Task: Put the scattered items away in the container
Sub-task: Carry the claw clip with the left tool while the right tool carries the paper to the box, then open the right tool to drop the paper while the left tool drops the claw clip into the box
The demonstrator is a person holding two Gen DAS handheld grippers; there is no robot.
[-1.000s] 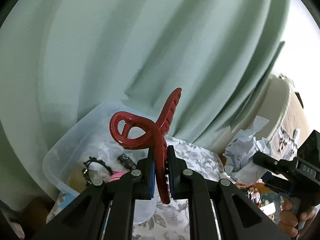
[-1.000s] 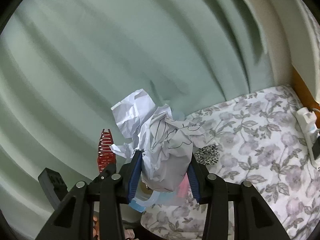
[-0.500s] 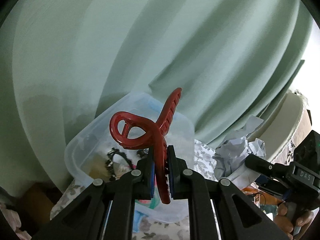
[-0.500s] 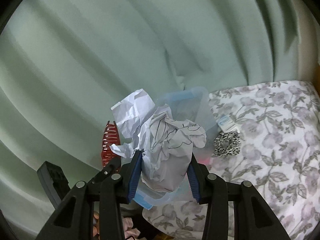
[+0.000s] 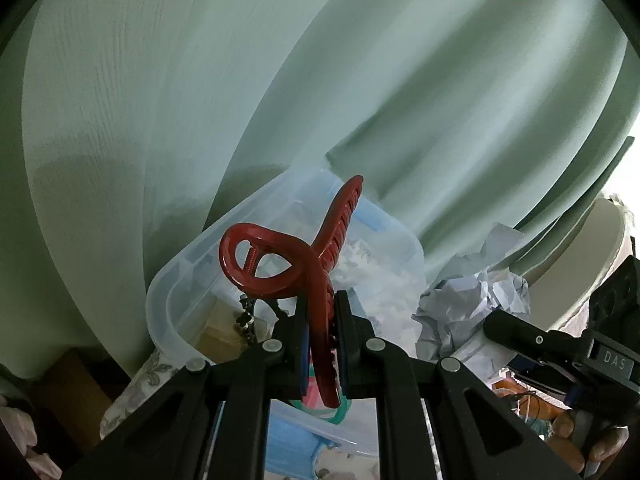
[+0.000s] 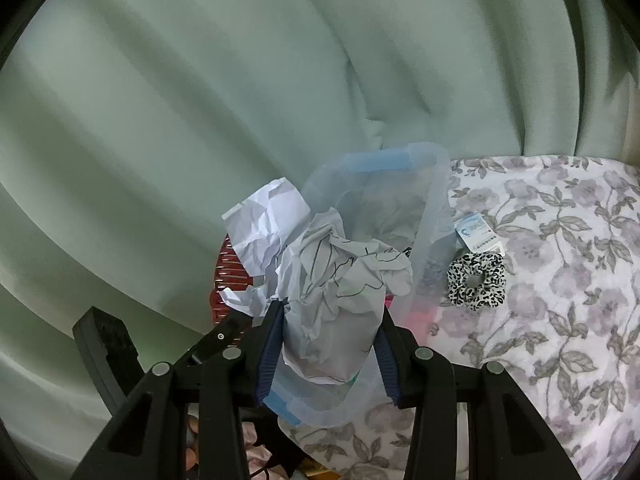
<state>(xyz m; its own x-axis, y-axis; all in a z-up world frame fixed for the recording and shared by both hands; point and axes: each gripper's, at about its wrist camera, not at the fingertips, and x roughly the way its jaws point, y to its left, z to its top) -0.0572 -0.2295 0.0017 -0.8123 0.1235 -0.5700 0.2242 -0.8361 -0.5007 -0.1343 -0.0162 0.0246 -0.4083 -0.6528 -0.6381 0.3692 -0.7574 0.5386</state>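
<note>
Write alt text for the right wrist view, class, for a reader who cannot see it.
The right gripper holds a crumpled paper ball above a clear plastic container on a floral cloth. A leopard-print scrunchie lies beside the container.

One red claw clip (image 5: 316, 276) is showing, along with one crumpled paper wad (image 6: 332, 300) and one clear plastic container (image 6: 434, 216). One leopard-print scrunchie (image 6: 476, 280) and one small white packet (image 6: 478, 234) are lying on the floral bed (image 6: 560, 300). Two grippers are showing: left gripper (image 5: 320, 344), right gripper (image 6: 328, 356).
</note>
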